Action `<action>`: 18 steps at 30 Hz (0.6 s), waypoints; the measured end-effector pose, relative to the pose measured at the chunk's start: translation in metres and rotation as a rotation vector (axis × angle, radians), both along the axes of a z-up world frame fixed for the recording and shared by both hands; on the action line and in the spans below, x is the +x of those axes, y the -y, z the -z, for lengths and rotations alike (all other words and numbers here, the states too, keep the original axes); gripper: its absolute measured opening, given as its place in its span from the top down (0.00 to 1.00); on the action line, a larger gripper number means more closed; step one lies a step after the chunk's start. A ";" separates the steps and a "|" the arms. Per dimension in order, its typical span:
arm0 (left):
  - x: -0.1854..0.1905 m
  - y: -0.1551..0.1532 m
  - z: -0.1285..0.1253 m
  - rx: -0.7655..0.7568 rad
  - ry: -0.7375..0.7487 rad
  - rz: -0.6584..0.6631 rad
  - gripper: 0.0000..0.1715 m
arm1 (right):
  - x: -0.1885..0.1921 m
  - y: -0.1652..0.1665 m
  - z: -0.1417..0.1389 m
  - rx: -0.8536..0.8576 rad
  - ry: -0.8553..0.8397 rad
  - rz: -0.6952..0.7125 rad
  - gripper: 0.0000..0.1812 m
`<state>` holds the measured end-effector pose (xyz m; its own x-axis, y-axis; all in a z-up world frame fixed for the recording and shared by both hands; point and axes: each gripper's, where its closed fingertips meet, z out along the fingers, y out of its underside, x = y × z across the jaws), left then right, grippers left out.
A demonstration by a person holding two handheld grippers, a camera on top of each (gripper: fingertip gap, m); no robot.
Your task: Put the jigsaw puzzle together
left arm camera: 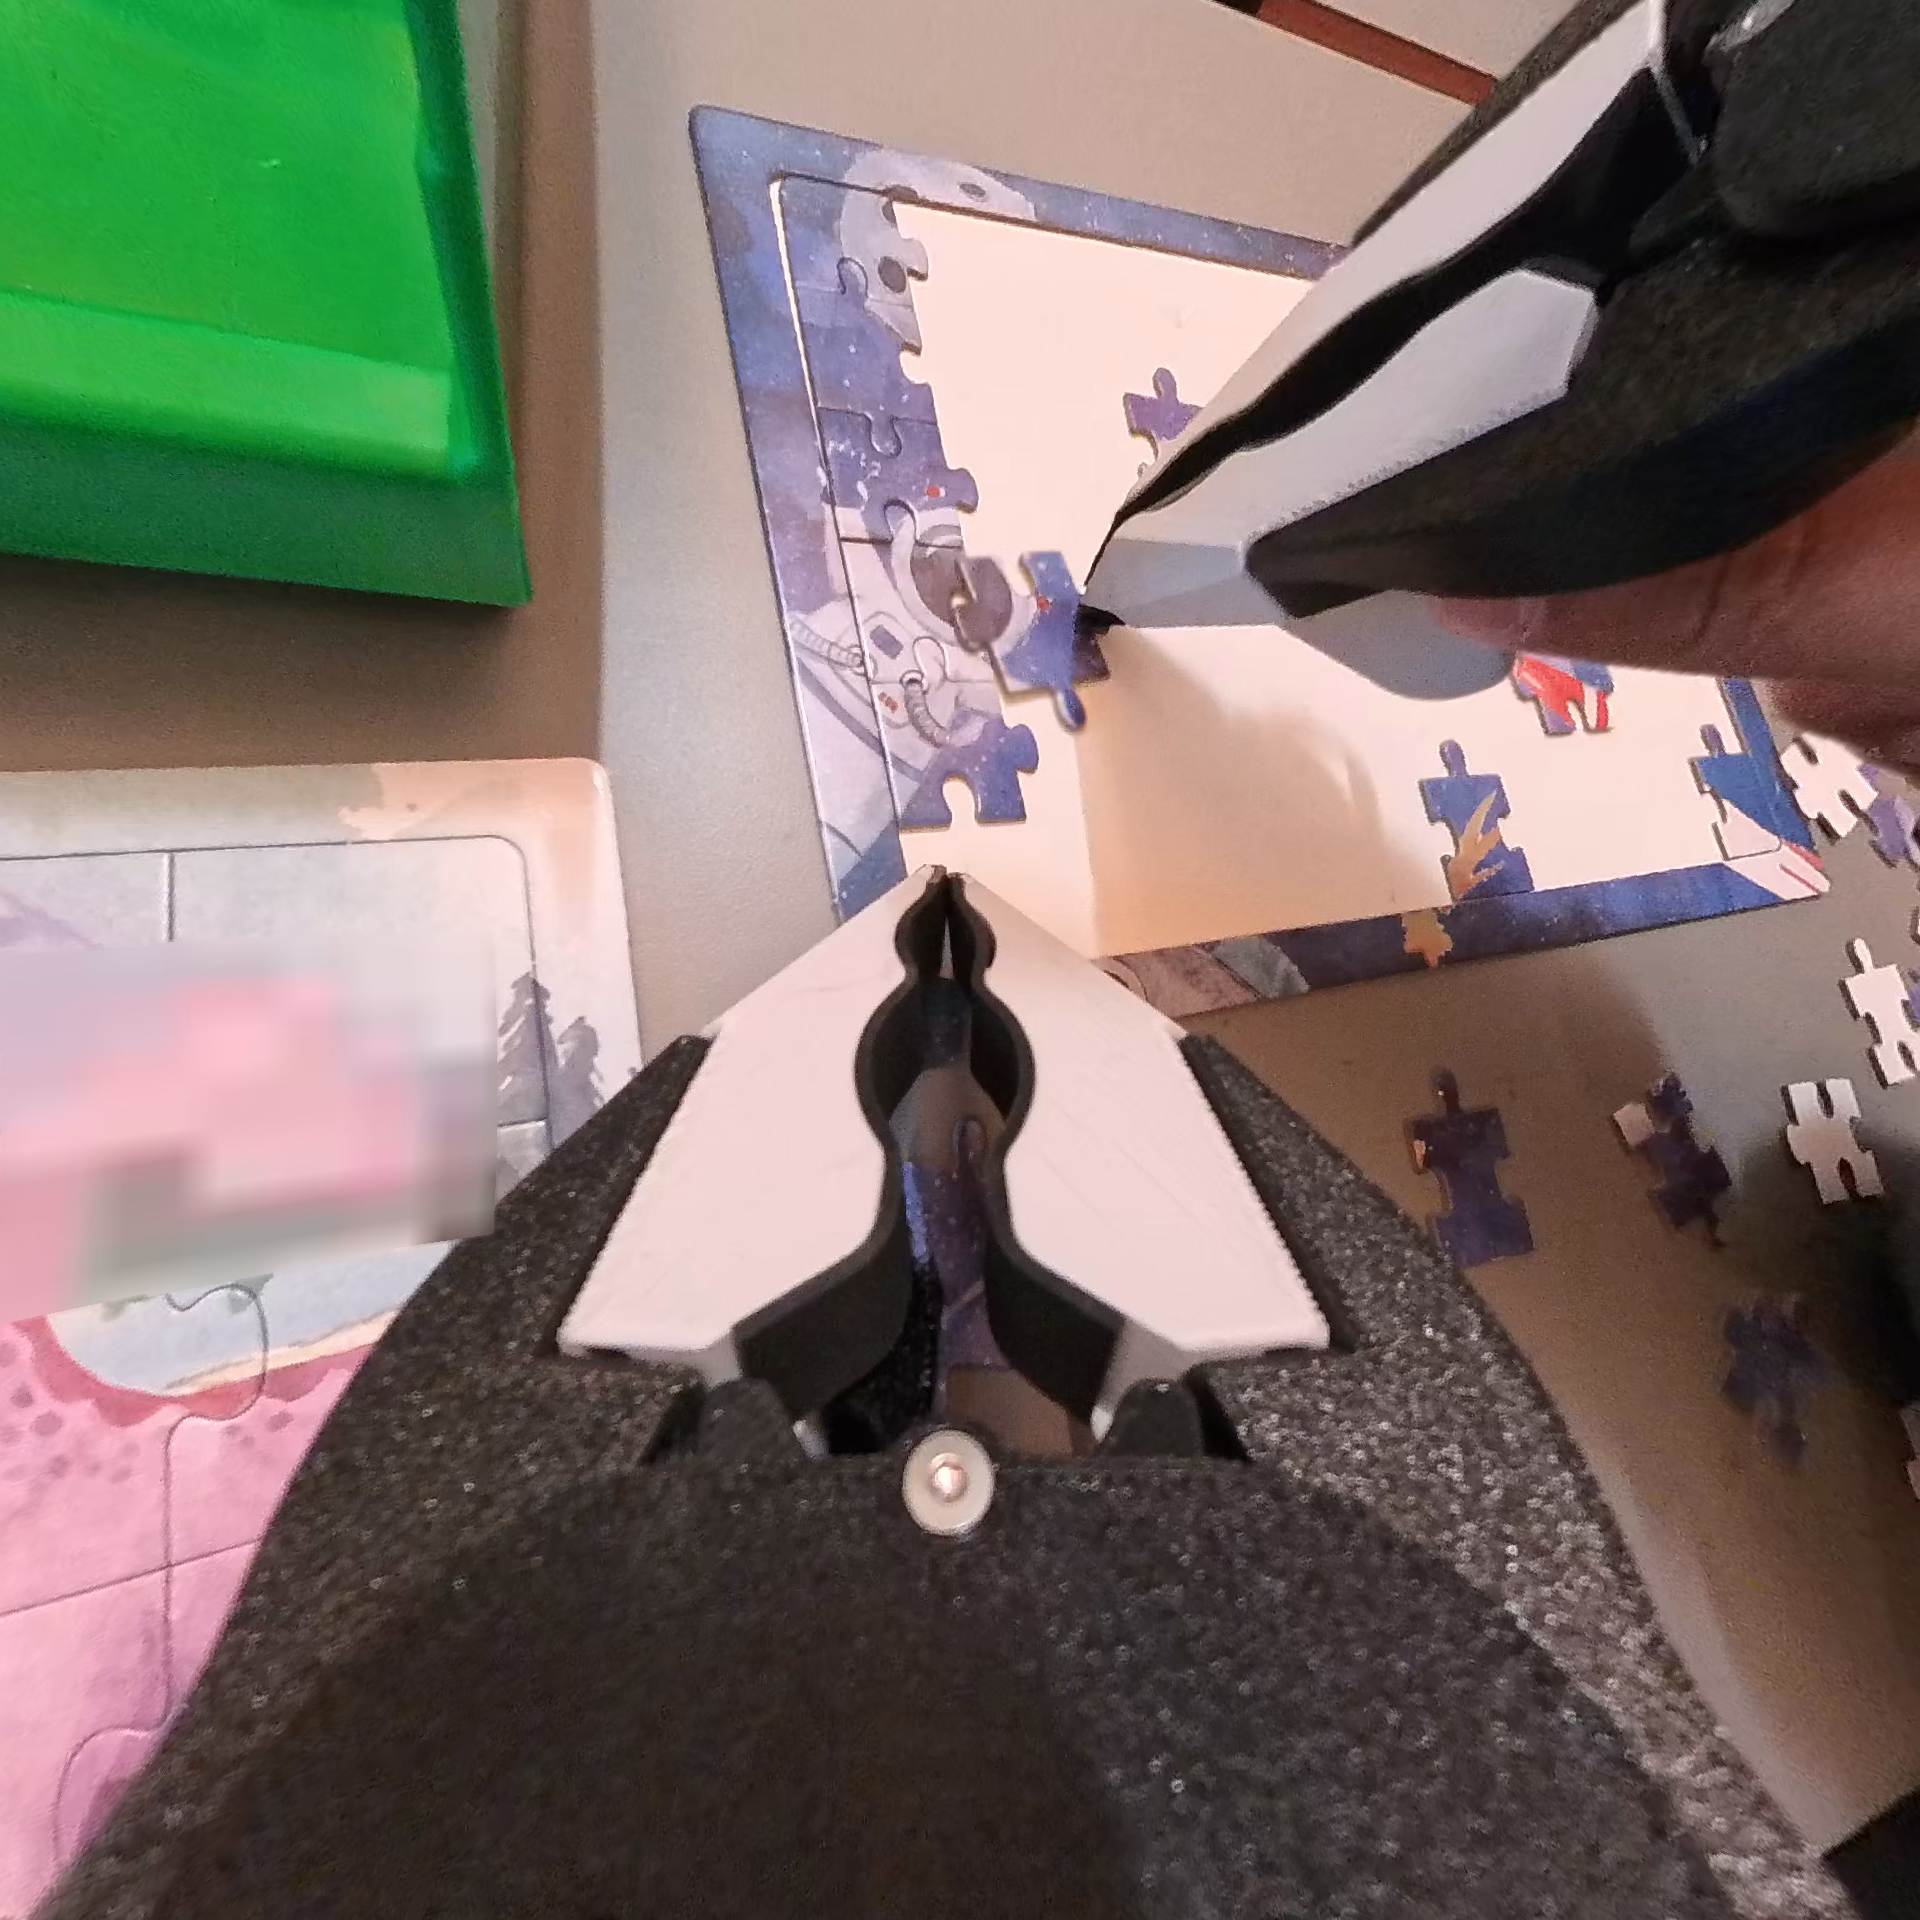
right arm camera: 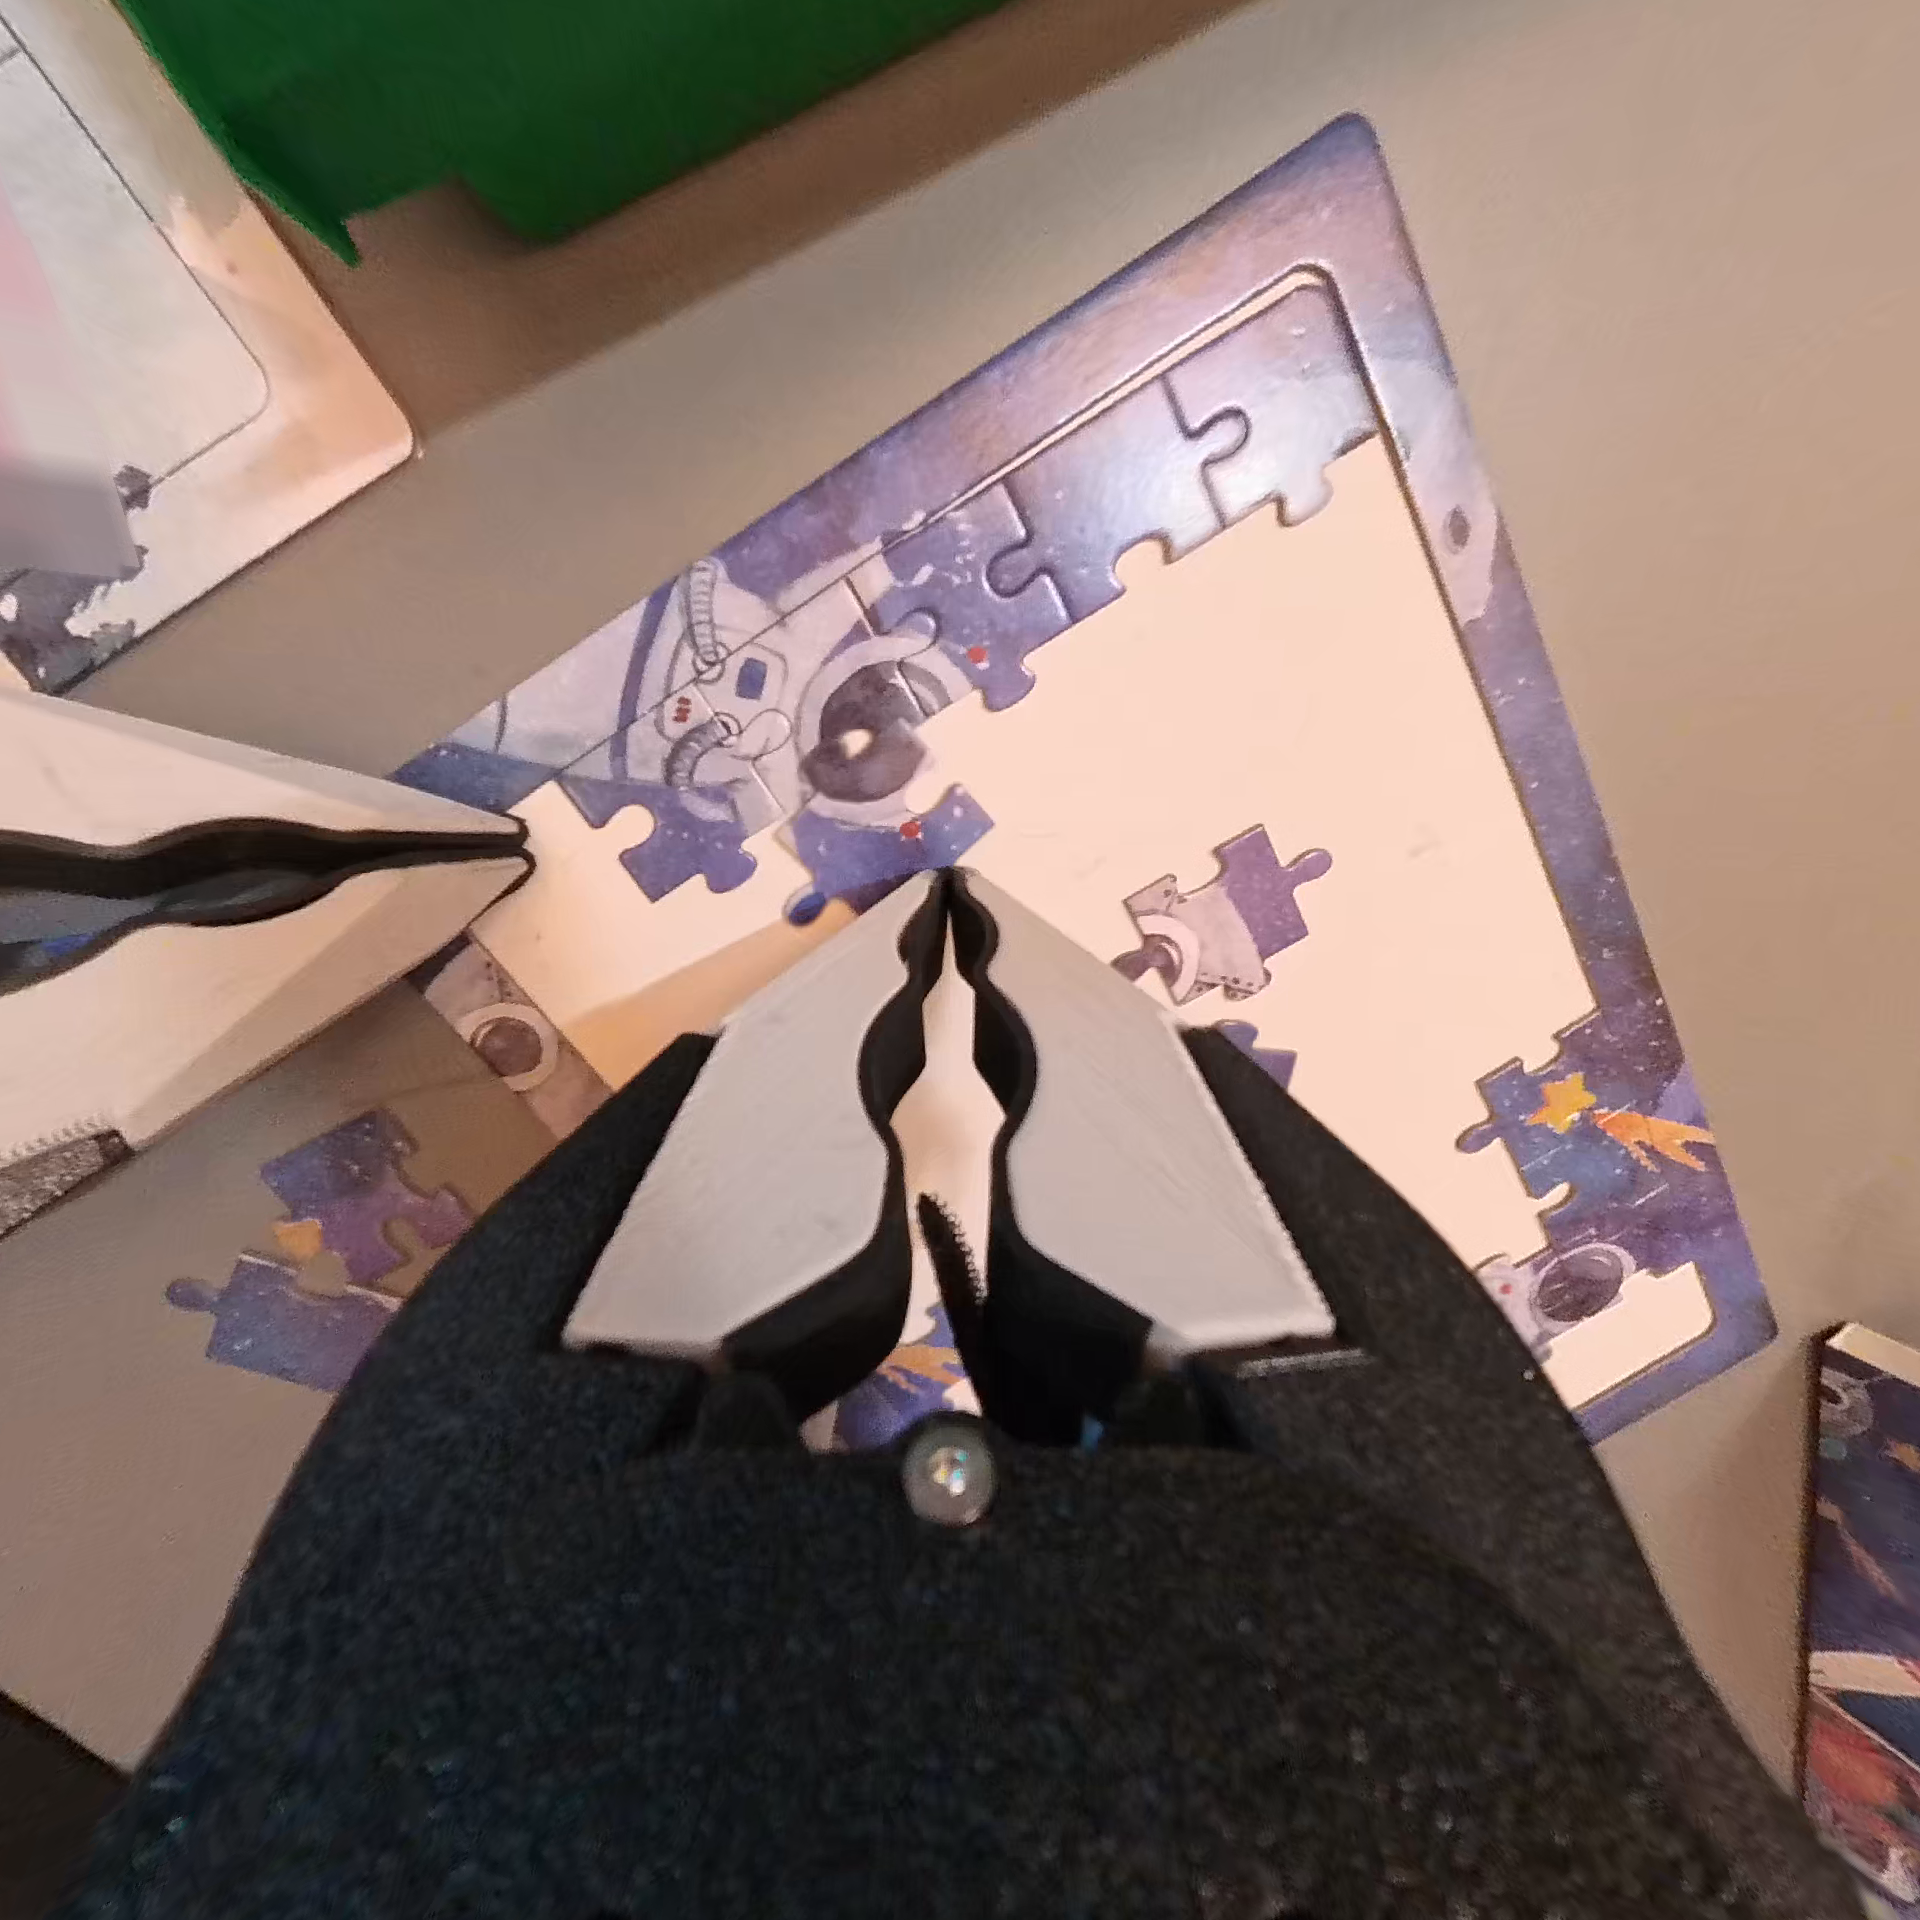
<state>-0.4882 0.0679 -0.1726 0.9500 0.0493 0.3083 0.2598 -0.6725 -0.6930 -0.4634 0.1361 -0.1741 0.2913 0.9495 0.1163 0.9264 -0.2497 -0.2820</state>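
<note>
The blue space puzzle tray (left arm camera: 748, 416) (right arm camera: 1558, 727) lies on the tan table. A column of joined pieces with an astronaut (left arm camera: 894, 623) (right arm camera: 769, 686) runs along one side. My right gripper (left arm camera: 1096, 613) (right arm camera: 948, 878) is shut. Its tips touch the edge of a blue piece with red dots (left arm camera: 1049, 644) (right arm camera: 883, 836) lying beside the astronaut's helmet. I cannot tell whether it pinches the piece. My left gripper (left arm camera: 945, 883) (right arm camera: 520, 836) is shut and empty over the tray's near edge. Loose pieces lie in the tray (left arm camera: 1475, 831) (right arm camera: 1216, 914).
Several loose pieces (left arm camera: 1475, 1174) (right arm camera: 312, 1247) lie on the table beside the tray, some face down (left arm camera: 1834, 1138). A green box (left arm camera: 229, 291) (right arm camera: 582, 104) stands beyond. A second, pink puzzle board (left arm camera: 156, 1455) (right arm camera: 208, 364) lies to the left. A picture box (right arm camera: 1860, 1558) sits at the right.
</note>
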 end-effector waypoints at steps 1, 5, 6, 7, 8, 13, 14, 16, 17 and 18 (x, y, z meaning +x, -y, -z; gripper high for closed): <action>0.000 0.000 0.000 0.000 -0.001 0.000 1.00 | 0.000 0.000 0.000 -0.001 0.004 0.018 1.00; 0.000 0.000 0.000 0.000 -0.002 0.000 1.00 | 0.001 0.000 0.000 -0.035 0.020 0.126 1.00; 0.000 0.000 0.000 0.000 -0.003 0.000 1.00 | 0.002 0.000 -0.001 -0.025 0.026 0.137 1.00; 0.000 0.000 0.000 0.000 -0.003 0.000 1.00 | 0.002 -0.002 -0.003 -0.006 0.028 0.142 1.00; 0.000 0.000 0.000 0.000 -0.003 0.000 1.00 | -0.001 -0.002 -0.007 0.009 0.019 0.125 1.00; 0.000 0.000 0.000 0.000 0.000 0.000 1.00 | -0.023 0.014 -0.014 0.068 -0.041 -0.069 1.00; 0.000 0.000 0.000 0.000 0.000 0.000 1.00 | -0.025 0.014 -0.013 0.060 -0.045 -0.068 1.00; 0.000 0.000 0.000 0.000 0.001 0.000 1.00 | -0.030 0.014 -0.008 0.021 -0.068 -0.048 1.00; 0.000 0.000 0.000 0.000 0.002 0.000 1.00 | -0.028 0.013 -0.004 0.003 -0.055 -0.031 1.00; 0.000 0.000 0.000 0.000 0.003 0.000 1.00 | -0.026 0.010 -0.001 0.009 -0.044 -0.016 1.00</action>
<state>-0.4882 0.0679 -0.1727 0.9490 0.0491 0.3114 0.2619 -0.6724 -0.6923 -0.4896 0.1264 -0.1728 0.2810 0.9531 0.1122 0.9168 -0.2320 -0.3252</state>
